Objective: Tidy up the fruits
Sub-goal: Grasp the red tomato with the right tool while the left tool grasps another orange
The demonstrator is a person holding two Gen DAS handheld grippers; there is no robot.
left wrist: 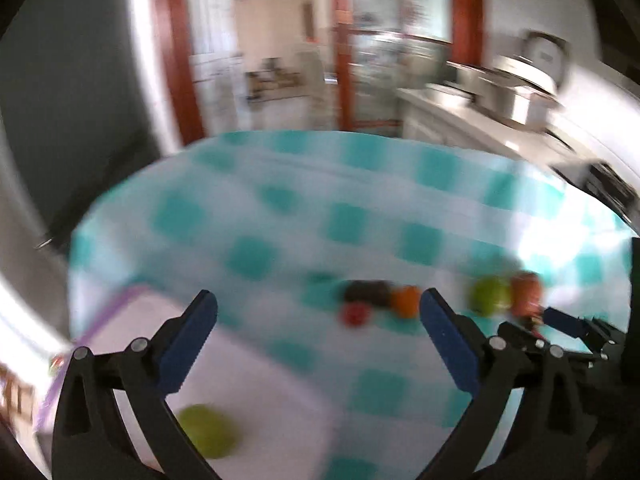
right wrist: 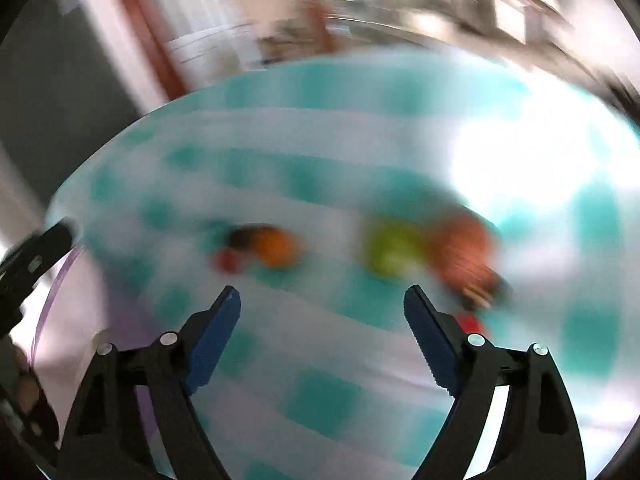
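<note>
Table (left wrist: 280,184): checked teal cloth, all views blurred. Tray (left wrist: 248,368): pale, purple-rimmed, near left; one green fruit (left wrist: 208,430) lies in it. Loose fruits sit mid-table: a dark fruit (left wrist: 366,292), an orange one (left wrist: 404,300) and a small red one (left wrist: 354,314) clustered together, with a second green fruit (right wrist: 390,248) and a brownish one (right wrist: 466,250) to their right. My left gripper (left wrist: 318,306) hangs over the tray's far edge, jaws spread wide and empty. My right gripper (right wrist: 322,302) points steeply down just near of the fruits, jaws likewise apart, nothing between. Best practice, I judge: steady first, centre one fruit between the pads, then close gently.
</note>
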